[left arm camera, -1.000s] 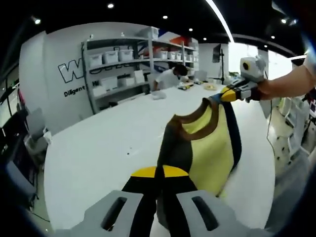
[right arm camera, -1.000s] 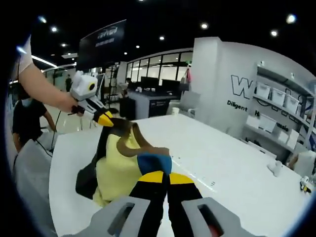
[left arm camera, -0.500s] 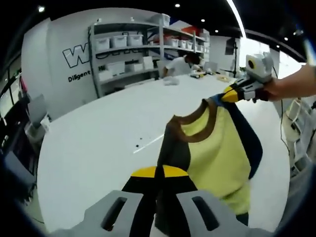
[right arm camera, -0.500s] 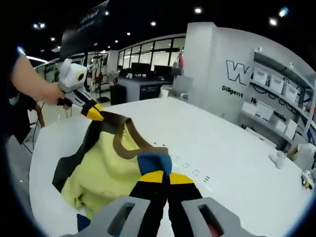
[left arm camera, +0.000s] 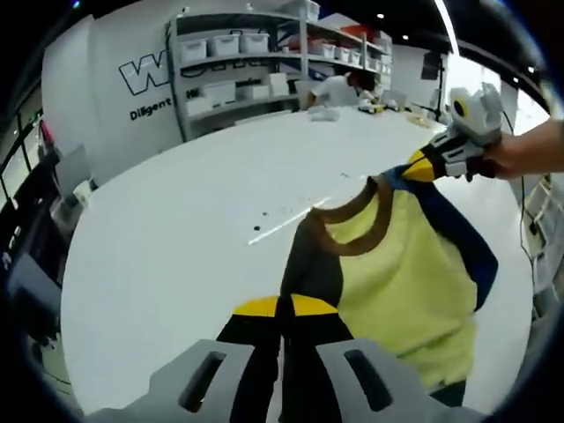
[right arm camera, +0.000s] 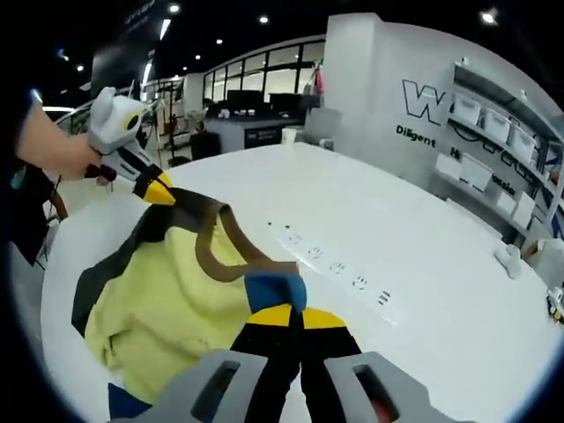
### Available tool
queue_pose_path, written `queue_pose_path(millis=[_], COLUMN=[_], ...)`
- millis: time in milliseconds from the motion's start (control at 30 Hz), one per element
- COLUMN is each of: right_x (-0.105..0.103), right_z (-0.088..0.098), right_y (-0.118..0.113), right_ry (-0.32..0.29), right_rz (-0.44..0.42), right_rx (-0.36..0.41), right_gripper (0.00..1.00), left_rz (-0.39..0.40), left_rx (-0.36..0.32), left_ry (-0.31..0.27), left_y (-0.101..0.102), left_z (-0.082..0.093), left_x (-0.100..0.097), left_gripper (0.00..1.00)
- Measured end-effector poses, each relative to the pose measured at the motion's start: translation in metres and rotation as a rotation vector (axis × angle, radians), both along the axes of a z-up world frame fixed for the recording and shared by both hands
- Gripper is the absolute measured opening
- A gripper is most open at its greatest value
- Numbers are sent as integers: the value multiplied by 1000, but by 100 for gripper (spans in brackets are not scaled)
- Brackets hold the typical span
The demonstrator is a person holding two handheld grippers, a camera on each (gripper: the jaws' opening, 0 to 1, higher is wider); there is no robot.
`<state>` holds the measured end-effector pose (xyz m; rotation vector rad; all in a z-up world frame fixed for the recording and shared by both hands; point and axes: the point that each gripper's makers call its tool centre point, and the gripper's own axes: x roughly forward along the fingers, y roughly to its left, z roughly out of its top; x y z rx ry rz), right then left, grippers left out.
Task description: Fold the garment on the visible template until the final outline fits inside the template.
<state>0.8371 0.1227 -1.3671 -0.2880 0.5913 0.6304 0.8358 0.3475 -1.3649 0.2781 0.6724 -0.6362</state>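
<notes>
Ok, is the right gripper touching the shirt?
Touching. In the right gripper view, the right gripper is shut on the shirt's blue shoulder edge.

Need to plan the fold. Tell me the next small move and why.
Probably lower both grippers to spread the garment flat on the white table: the left gripper and right gripper each pinch a shoulder beside the brown collar, and its body hangs rumpled.

The room is bright, lit by small round ceiling spots and a long strip light [left arm camera: 445,22] above the white table [left arm camera: 176,238], whose top reflects a soft, even sheen without hard shadows. Fisheye bending curves the shelving [left arm camera: 238,70] behind the table and the wall lettering [right arm camera: 441,115]. Everything near the table's far edge looks slightly soft and smeared.
</notes>
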Motion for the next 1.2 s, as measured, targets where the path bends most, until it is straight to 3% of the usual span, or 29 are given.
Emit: queue_pose_path(millis=[67, 167, 300, 367, 467, 600, 767, 900, 1200], right_x=[1, -1, -19, -30, -52, -90, -143, -175, -200], right_z=[1, 7, 10, 10, 12, 6, -3, -14, -41], right_y=[-2, -1, -1, 3, 15, 27, 48, 62, 65], right_ry=[-12, -38, -47, -37, -30, -18, 5, 54, 99], right_rz=[-8, -13, 10, 27, 61, 104, 172, 207, 200], right_rx=[-10, 13, 16, 27, 94, 103, 123, 158, 130], right_gripper=[0, 14, 7, 7, 8, 7, 8, 10, 17], left_rz=[15, 19, 10, -16, -67, -129, -243, -308, -418], left_rx=[3, -14, -34, -66, -60, -92, -96, -79, 1], left_ry=[-12, -17, -15, -13, -32, -30, 2, 15, 84], left_y=[3, 4, 4, -4, -14, -30, -53, -66, -87], left_z=[2, 6, 10, 12, 13, 9, -7, -17, -52], left_x=[1, -2, -14, -26, -48, -87, -145, -177, -222], left_gripper=[5, 13, 13, 14, 16, 18, 19, 21, 28])
